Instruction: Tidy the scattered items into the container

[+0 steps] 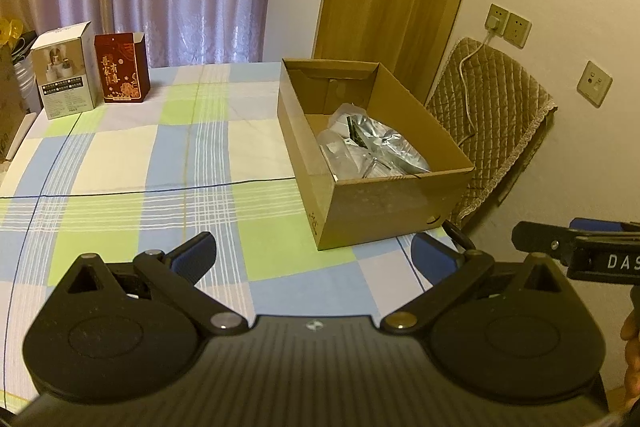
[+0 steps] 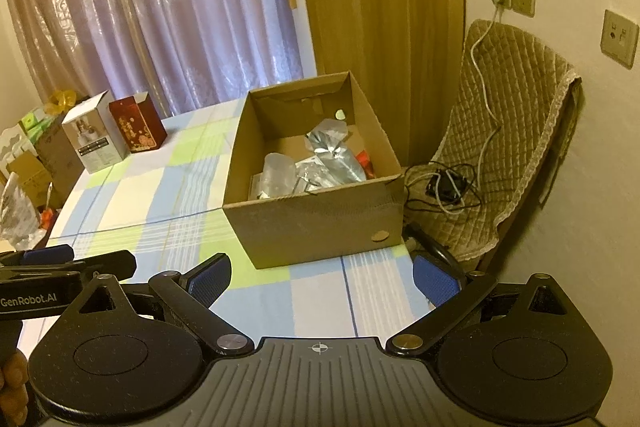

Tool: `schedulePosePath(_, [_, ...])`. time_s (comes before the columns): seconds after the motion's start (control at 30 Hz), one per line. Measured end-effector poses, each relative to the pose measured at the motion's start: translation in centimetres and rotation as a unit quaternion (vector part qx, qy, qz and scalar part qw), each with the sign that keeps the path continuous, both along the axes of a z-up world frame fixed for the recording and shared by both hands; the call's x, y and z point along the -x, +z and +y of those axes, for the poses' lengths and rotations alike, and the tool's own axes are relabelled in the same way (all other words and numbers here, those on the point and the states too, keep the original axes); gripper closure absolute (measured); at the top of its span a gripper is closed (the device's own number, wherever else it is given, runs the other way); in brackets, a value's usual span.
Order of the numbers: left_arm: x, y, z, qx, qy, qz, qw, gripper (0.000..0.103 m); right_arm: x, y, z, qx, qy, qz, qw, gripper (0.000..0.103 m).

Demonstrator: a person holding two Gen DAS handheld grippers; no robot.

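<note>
- Grippers, left (image 1: 314, 253) and right (image 2: 322, 277), are held spread and empty short of the open brown cardboard box (image 2: 320, 223).
- Remaining strays are best sought beyond the box; the checked counter (image 1: 140, 163) beside it looks cleared.

Matt cardboard box (image 2: 320, 223), glossy foil bag (image 2: 336, 155), checked cloth (image 1: 140, 163).

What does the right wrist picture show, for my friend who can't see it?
An open cardboard box sits on a checked tablecloth, holding silvery bags. The right gripper, fingers open and empty, points at it. Two small boxes stand near the curtain.
</note>
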State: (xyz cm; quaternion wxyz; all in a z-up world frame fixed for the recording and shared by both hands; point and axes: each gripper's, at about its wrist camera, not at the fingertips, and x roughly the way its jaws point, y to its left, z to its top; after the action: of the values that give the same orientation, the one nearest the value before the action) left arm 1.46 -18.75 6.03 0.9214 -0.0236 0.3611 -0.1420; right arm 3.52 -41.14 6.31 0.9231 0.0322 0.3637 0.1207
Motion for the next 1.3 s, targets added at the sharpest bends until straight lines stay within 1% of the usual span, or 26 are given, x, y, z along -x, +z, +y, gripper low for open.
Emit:
schedulePosePath(0.57, [0.14,-0.12,-0.33,-0.011,0.0,-0.002,0.9999,0.001,-0.05,0.37,0.2,-0.002,0.004,0.0,1.0,0.001])
schedulePosePath(1.3, [0.25,-0.32,-0.38,-0.01,-0.008,-0.001,0.9999,0.001,0.05,-0.02,0.2,0.004,0.008,0.0,1.0,0.001])
